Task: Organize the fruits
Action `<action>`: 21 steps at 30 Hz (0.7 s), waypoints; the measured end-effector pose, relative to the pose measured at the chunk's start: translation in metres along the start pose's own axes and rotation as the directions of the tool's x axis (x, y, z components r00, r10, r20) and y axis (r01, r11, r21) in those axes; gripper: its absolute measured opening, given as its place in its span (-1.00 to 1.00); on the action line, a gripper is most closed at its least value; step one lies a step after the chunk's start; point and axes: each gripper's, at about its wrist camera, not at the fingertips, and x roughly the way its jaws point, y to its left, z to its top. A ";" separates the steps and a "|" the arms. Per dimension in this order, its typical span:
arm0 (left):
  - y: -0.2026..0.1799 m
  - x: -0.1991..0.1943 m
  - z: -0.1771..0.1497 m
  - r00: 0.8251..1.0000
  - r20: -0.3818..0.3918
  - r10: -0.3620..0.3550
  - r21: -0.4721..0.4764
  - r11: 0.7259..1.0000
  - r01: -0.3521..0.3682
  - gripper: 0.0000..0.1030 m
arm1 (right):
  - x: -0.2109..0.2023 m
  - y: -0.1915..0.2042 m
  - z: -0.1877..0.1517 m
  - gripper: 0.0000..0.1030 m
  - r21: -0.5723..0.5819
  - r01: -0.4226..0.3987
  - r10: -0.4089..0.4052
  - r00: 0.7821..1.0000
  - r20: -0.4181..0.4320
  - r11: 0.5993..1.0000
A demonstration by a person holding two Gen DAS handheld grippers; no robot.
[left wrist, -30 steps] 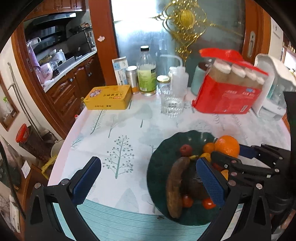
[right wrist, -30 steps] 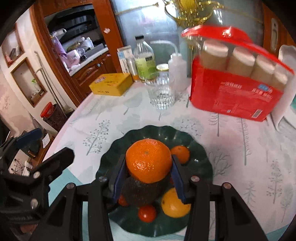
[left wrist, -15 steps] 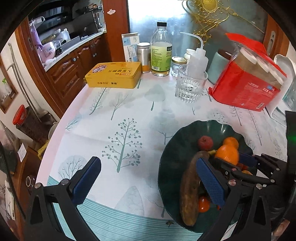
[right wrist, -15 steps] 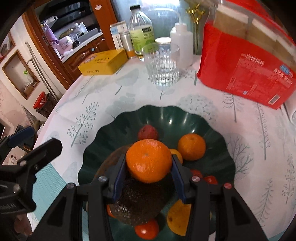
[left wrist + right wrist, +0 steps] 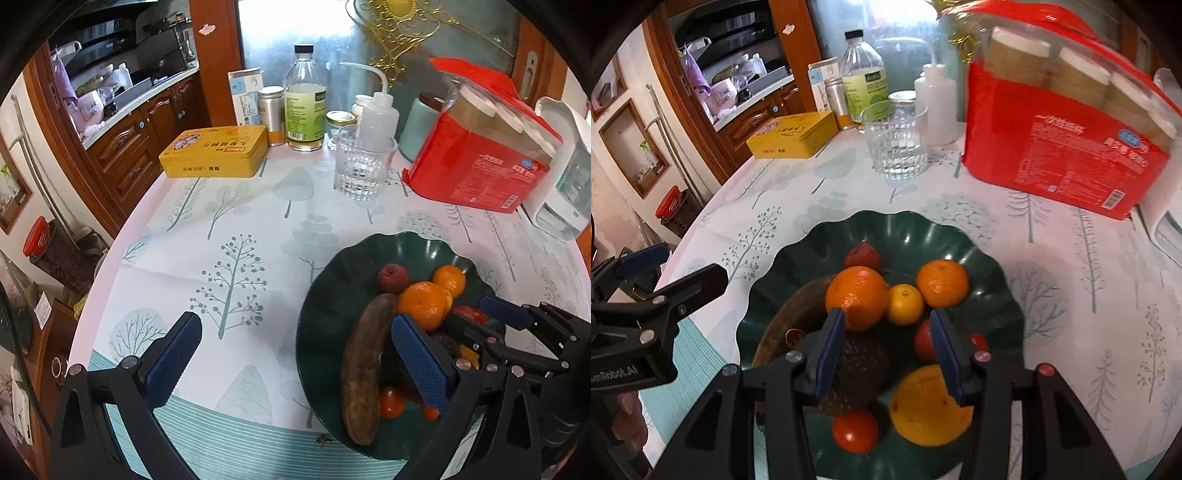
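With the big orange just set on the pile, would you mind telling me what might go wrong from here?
1. The big orange sits on top of the dark avocado and brown banana, touching the right claw's left finger; pulling back may nudge it off.
2. The green bowl is crowded, so a rolling orange could knock the small tomatoes.

On the surface point(image 5: 1071, 258) a bowl point(image 5: 997, 266) sits nearest, holding oranges point(image 5: 942, 282), a banana point(image 5: 364, 373) along its left side and tomatoes point(image 5: 855, 430) in front. Behind it stands a glass point(image 5: 895, 142); behind that, bottles point(image 5: 864, 74). A tin point(image 5: 792, 134) lies back left, a package point(image 5: 1060, 140) back right.
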 end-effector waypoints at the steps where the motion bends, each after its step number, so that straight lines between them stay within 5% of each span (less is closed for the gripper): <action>1: -0.001 -0.003 0.000 1.000 0.002 -0.003 0.001 1.000 0.003 0.99 | -0.004 -0.002 -0.001 -0.07 0.005 0.003 -0.003 1.000 0.006 1.000; 12: -0.029 -0.045 -0.033 0.998 0.033 -0.048 0.024 0.999 0.047 0.99 | -0.053 -0.006 -0.030 -0.07 0.022 0.032 -0.033 0.997 0.063 0.999; 21: -0.062 -0.099 -0.092 0.996 0.026 -0.081 0.035 0.996 0.080 0.99 | -0.117 -0.021 -0.104 -0.07 0.098 0.093 -0.100 0.993 0.065 0.991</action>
